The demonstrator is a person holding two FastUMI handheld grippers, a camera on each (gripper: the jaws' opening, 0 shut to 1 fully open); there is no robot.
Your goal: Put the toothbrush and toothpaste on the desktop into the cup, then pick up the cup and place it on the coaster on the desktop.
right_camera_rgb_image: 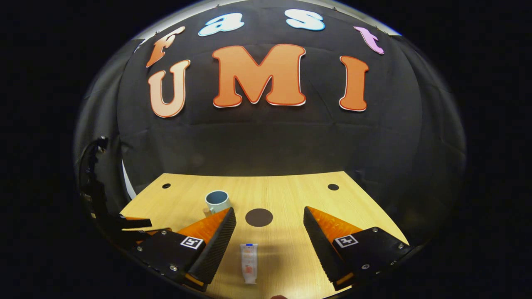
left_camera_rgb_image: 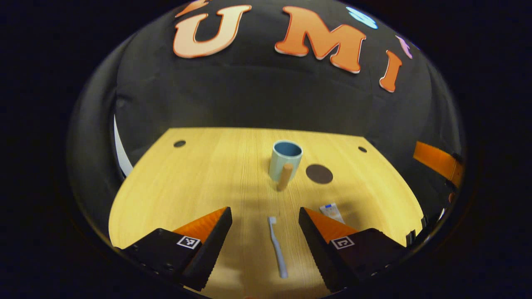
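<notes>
Toothbrush [left_camera_rgb_image: 277,246] lies flat on the wooden desktop [left_camera_rgb_image: 208,174], between the spread fingers of your left gripper [left_camera_rgb_image: 264,216] in the left gripper view, bristle end pointing away toward the cup [left_camera_rgb_image: 285,160]; neither finger touches it. Cup stands upright farther ahead, its light wooden handle facing you. Coaster [left_camera_rgb_image: 319,173], a dark round disc, sits just beside the cup on its right, apart from it. Toothpaste [left_camera_rgb_image: 331,211] lies partly behind that gripper's right finger. In the right gripper view, your right gripper [right_camera_rgb_image: 269,222] is also spread wide, holding nothing, with the toothpaste [right_camera_rgb_image: 249,262] lying lengthwise on the desktop between its fingers, closer to the left one. Coaster [right_camera_rgb_image: 258,217] lies just beyond; cup [right_camera_rgb_image: 217,201] stands behind the left fingertip.
</notes>
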